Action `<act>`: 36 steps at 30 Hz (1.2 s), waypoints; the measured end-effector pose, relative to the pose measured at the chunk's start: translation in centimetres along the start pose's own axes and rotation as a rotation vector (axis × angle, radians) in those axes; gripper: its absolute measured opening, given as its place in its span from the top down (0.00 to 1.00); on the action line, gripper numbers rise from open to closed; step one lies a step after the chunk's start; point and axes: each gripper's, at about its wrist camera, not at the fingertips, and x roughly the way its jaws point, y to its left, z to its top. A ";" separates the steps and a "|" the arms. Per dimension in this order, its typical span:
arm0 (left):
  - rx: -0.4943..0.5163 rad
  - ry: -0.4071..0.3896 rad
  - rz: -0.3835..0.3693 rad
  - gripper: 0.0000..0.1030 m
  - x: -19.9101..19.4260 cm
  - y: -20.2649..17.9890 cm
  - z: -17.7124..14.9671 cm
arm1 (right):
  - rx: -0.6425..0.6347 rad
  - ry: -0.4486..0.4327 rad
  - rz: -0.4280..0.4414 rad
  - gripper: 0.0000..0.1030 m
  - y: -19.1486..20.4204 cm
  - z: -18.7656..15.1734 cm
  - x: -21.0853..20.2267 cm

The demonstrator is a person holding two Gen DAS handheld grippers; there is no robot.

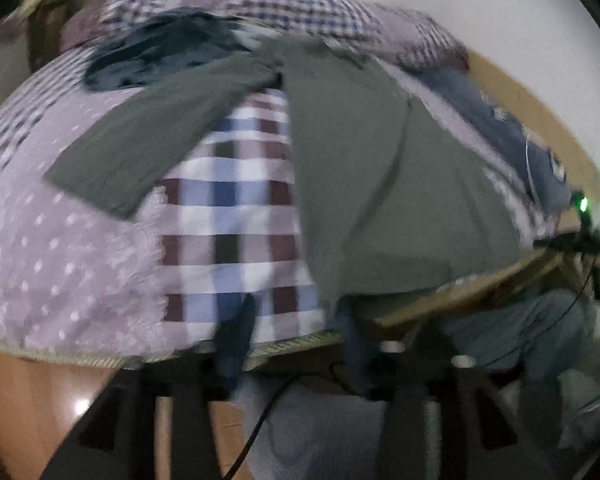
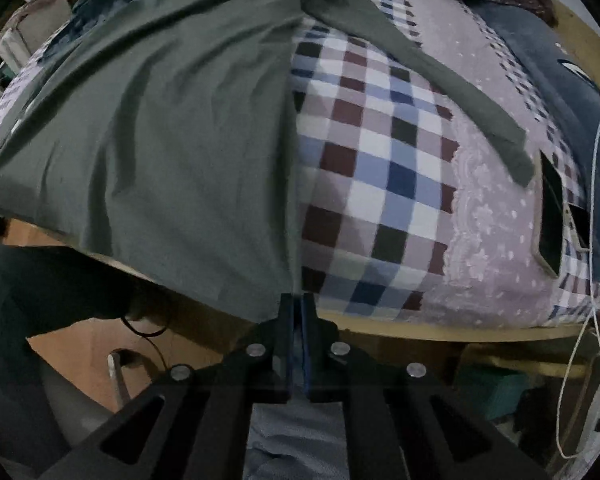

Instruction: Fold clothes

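The right tool is pinched on the hem of the grey shirt, its jaws almost together. The left tool is blurred; I cannot tell its opening. The shirt lies spread over a checked bedspread on a wooden-framed bed, one sleeve stretching toward 2 o'clock. A dark garment lies at 11 o'clock behind.
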 end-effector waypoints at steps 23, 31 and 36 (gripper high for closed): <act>-0.823 -0.356 -0.304 0.17 2.9 22.7 5.2 | -0.046 -0.433 0.124 0.61 11.9 10.6 -9.6; -0.790 -0.367 -0.337 0.16 4.0 23.6 7.6 | -0.071 -0.469 0.188 0.60 14.6 12.2 -8.1; -0.786 -0.379 -0.323 0.23 4.0 23.6 8.3 | -0.088 -0.463 0.208 0.60 15.9 12.3 -7.3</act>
